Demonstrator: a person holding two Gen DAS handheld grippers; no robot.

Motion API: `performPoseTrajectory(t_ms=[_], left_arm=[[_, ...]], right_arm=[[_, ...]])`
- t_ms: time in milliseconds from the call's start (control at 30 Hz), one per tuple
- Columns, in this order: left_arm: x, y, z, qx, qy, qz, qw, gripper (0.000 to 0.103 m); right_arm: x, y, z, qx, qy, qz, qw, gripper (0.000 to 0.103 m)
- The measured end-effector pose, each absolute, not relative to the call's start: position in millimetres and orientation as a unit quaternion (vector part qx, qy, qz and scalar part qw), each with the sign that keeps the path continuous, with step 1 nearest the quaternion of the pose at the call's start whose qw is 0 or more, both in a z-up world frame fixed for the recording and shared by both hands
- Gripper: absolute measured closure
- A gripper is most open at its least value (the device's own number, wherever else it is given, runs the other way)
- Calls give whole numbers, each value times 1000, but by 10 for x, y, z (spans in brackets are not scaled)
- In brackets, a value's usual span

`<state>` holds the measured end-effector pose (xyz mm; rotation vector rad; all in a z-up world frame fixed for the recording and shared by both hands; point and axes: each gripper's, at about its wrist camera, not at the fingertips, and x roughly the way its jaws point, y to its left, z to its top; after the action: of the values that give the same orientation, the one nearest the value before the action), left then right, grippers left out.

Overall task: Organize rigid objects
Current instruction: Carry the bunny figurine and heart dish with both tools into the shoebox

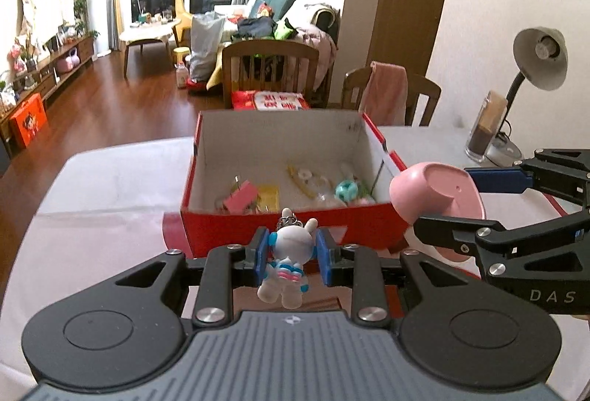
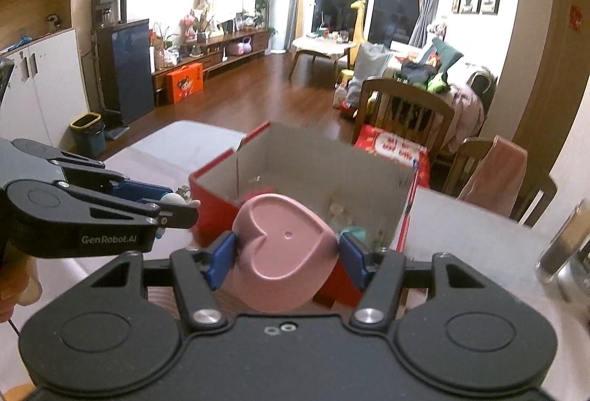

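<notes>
Left gripper (image 1: 291, 255): jaws narrow, blue pads (image 1: 262, 253) clamped on both sides of a small white bunny keychain figure (image 1: 289, 255). Figure hangs in the air, head toward the box, legs toward the camera, short metal chain at the head end. It sits just near of the red box's (image 1: 280, 224) near wall, not over the opening.

Right gripper (image 2: 287, 255): jaws at medium width, pads pinching a pink heart-shaped dish (image 2: 284, 250) across its sides. Dish is tipped so its underside with a small centre hole faces the camera. In the left wrist view the same dish (image 1: 435, 194) is at the box's near-right corner, above the rim, with the right gripper (image 1: 442, 202) coming in from the right.

Red box is open-topped with a white inside, standing on a white table (image 1: 110, 180). Already inside on the floor of the box: a pink block-like item (image 1: 239, 198) at left, a yellow packet (image 1: 268, 196) beside it, a teal round item (image 1: 346, 190) at right, plus some clear bits I can't identify.

Far right on the table: a desk lamp (image 1: 538, 58) and a clear glass container (image 1: 485, 126), well apart from the box. Wooden chair (image 1: 271, 69) behind the table's far edge.

The left gripper (image 2: 173, 205) shows in the right wrist view at left, just beside the box's left corner.
</notes>
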<state>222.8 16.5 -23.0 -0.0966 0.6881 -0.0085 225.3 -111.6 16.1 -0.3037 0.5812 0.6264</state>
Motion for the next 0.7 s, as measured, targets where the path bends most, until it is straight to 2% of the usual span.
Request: performPoseTrajectory(t_ms=[333,700], left_arm=[[2636,197,-4,-23,317,2,948,76],[3277,397,-217,-29,347,26,937,76]], right_arm=[[2645,-998,252,-140,271,289,907,42],[3138,-941,-37,-156,292,271,904,42]])
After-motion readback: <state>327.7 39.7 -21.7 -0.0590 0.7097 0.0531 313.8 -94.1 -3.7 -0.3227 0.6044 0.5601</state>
